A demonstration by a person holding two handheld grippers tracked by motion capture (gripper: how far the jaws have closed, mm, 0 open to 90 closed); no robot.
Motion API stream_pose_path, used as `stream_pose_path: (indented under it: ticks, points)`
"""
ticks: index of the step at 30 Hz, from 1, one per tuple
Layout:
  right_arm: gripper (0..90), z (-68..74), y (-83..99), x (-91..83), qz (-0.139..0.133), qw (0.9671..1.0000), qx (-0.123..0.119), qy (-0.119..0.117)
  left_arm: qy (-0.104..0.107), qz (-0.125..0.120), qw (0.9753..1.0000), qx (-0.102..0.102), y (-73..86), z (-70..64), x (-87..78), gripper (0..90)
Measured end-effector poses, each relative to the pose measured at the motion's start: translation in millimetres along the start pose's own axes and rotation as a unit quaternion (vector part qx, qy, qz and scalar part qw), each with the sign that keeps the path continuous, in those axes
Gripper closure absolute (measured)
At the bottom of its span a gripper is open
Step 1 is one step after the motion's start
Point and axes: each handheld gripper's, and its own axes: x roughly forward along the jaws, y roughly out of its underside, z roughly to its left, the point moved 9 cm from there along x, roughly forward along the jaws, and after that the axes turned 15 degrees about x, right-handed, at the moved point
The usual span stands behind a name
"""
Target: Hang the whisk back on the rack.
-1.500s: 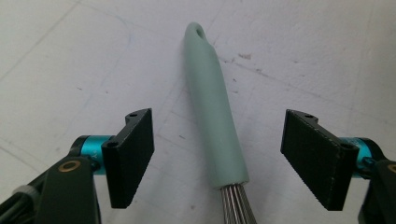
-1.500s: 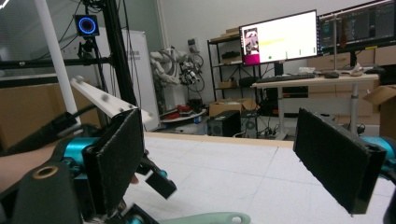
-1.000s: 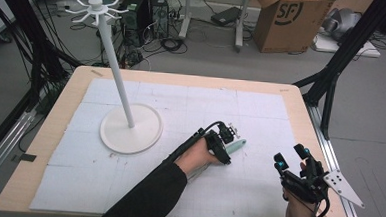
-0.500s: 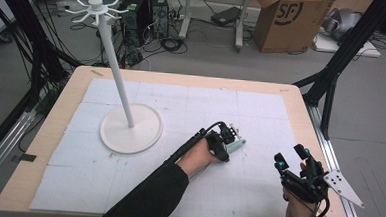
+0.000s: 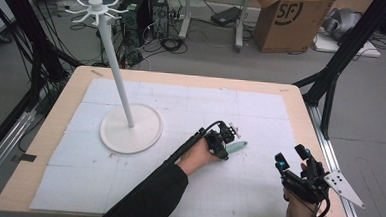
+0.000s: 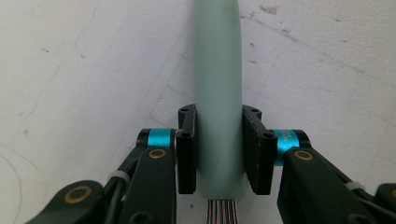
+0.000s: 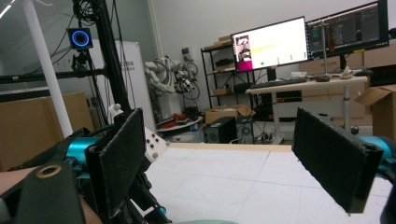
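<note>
Your left tongs (image 5: 228, 140) lie low over the white mat (image 5: 261, 112) near the middle of the worktop (image 5: 301, 101), clamped on a pale green handle (image 5: 237, 147). In the left gripper view, the handle (image 6: 217, 93) runs straight up between the two black pads (image 6: 187, 149), which press against its two sides close to its near end; the rest of it extends forward past the tips and lies on the mat (image 6: 84, 60). Your right tongs (image 5: 292, 159) sit well apart from the handle, near the worktop's right front edge, with the pads (image 7: 119, 154) spread wide and nothing between them. A white stand (image 5: 130, 127) with a tall pole rises from the mat to the left of your left tongs, clear of both hands.
</note>
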Motion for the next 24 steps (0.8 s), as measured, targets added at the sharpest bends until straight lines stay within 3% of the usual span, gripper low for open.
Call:
stream_pose_path:
  ticks: [4, 7, 8, 9, 10, 11, 12, 13, 14, 15, 16, 17, 22, 23, 24]
  points:
    - [16.6, -2.4, -0.8, -0.7, -0.003, 1.0, 0.0, 0.005, -0.011, -0.003, 0.9997, 0.021, 1.1, 0.0, -6.7, 69.9]
    - [16.6, -3.8, -0.3, -1.1, -0.002, 1.0, -0.002, 0.006, -0.005, -0.033, 0.9993, 0.015, -0.4, 1.4, -16.9, 69.9]
    - [16.6, -4.1, 0.1, -1.5, -0.001, 1.0, -0.001, 0.006, -0.005, -0.033, 0.9993, 0.015, -0.4, 1.4, -16.9, 69.9]
    - [16.6, -4.6, -0.1, -1.6, -0.002, 1.0, -0.002, 0.008, -0.001, -0.057, 0.9983, 0.016, -1.8, 0.6, -27.4, 69.9]
    - [16.6, -4.6, -0.2, -1.8, -0.002, 1.0, -0.001, 0.008, -0.001, -0.057, 0.9983, 0.016, -1.8, 0.6, -27.4, 69.9]
    - [16.6, -4.9, -0.2, -2.3, -0.002, 1.0, -0.003, 0.009, -0.006, -0.086, 0.9962, 0.014, -2.9, 0.8, -45.5, 69.9]
    - [16.6, -4.9, -0.2, -2.4, -0.002, 1.0, -0.003, 0.009, -0.006, -0.086, 0.9962, 0.014, -2.9, 0.8, -45.5, 69.9]
    - [16.6, -4.8, 0.0, -2.3, -0.002, 1.0, -0.003, 0.009, -0.008, -0.101, 0.9948, 0.013, -3.0, 1.6, -54.4, 69.9]
    - [16.5, -4.4, 0.8, -1.9, 0.0, 1.0, -0.003, 0.009, -0.013, -0.131, 0.9912, 0.008, -2.6, 2.9, -72.4, 69.8]
    - [16.5, -4.2, 1.2, -1.3, 0.0, 1.0, -0.004, 0.009, -0.013, -0.131, 0.9912, 0.008, -2.6, 2.9, -72.4, 69.8]
    - [16.5, -3.6, 2.1, -0.9, 0.002, 0.9999, -0.005, 0.009, -0.019, -0.144, 0.9893, 0.007, -1.8, 4.2, -81.2, 69.8]
    - [16.5, -3.0, 2.9, -0.1, 0.003, 0.9999, -0.006, 0.009, -0.028, -0.169, 0.9852, 0.002, 0.5, 5.1, -98.3, 69.8]
    - [16.5, 1.8, 10.6, 5.1, 0.022, 0.9996, -0.019, 0.007, -0.062, -0.211, 0.9754, -0.001, 11.3, 8.8, -140.4, 69.8]
    - [16.5, 2.7, 12.4, 6.1, 0.026, 0.9994, -0.021, 0.007, -0.062, -0.211, 0.9754, -0.001, 11.3, 8.8, -140.4, 69.8]
    - [16.5, 3.4, 14.0, 7.2, 0.029, 0.9993, -0.023, 0.008, -0.067, -0.219, 0.9734, -0.003, 14.1, 9.7, -148.3, 69.8]
